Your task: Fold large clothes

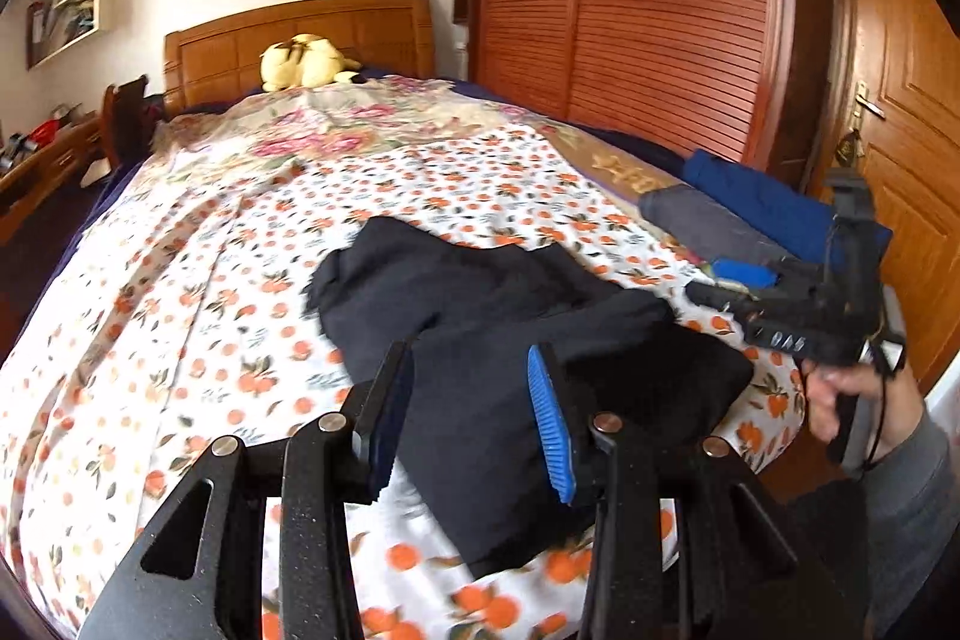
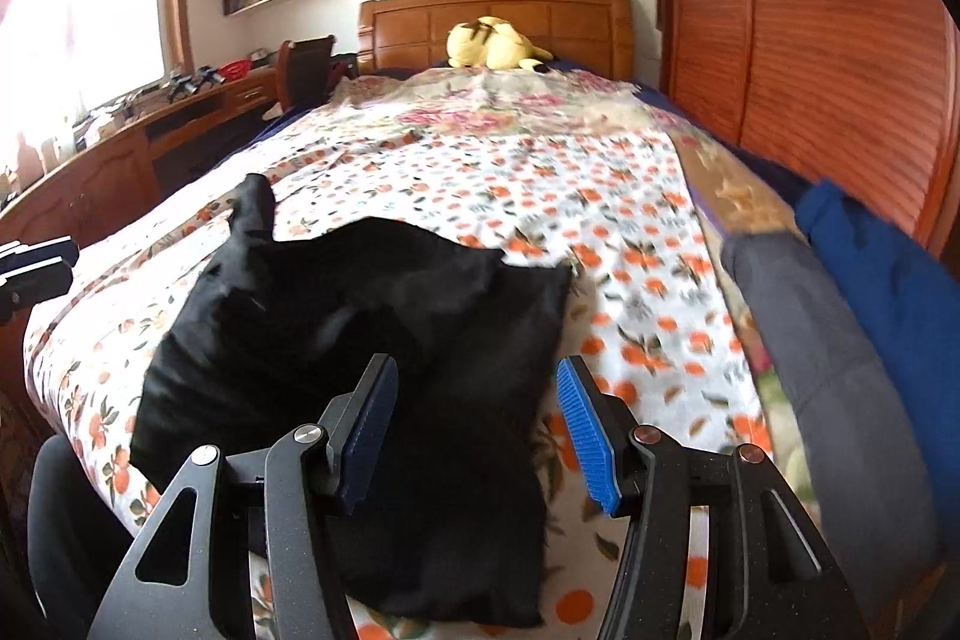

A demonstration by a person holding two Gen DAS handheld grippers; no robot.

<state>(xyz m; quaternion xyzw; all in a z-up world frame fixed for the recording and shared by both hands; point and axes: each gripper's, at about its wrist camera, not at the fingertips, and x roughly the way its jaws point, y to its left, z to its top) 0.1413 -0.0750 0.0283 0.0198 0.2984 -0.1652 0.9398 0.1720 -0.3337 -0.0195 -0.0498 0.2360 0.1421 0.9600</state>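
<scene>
So the black garment (image 1: 492,340) is lying in a loose, half-folded heap on the bed (image 1: 198,292), on top of the sheet with the orange fruit print, and both grippers are hanging over its near end. In the left wrist view the left gripper (image 1: 474,418) is sitting with its jaws partly apart and nothing pinched; the dark cloth is showing in the gap between them but lying below on the bed, not pressed by the pads. Just past the right-hand jaw, the other tool is poking in from the side, with a hand (image 1: 840,400) in a grey sleeve wrapped around its grip. In the right wrist view the right gripper (image 2: 480,430) is standing moderately wide and gripping nothing; the garment is spreading out ahead of the jaws and to the left of them, with its near edge running under the gap. Off to the right of the jaws a grey garment (image 2: 798,328) and a blue garment (image 2: 888,292) are lying along the bed edge by the slatted wooden wardrobe (image 2: 810,10). Way out ahead of the jaws a yellow plush toy (image 2: 492,43) is resting against the wooden headboard (image 2: 408,28).
</scene>
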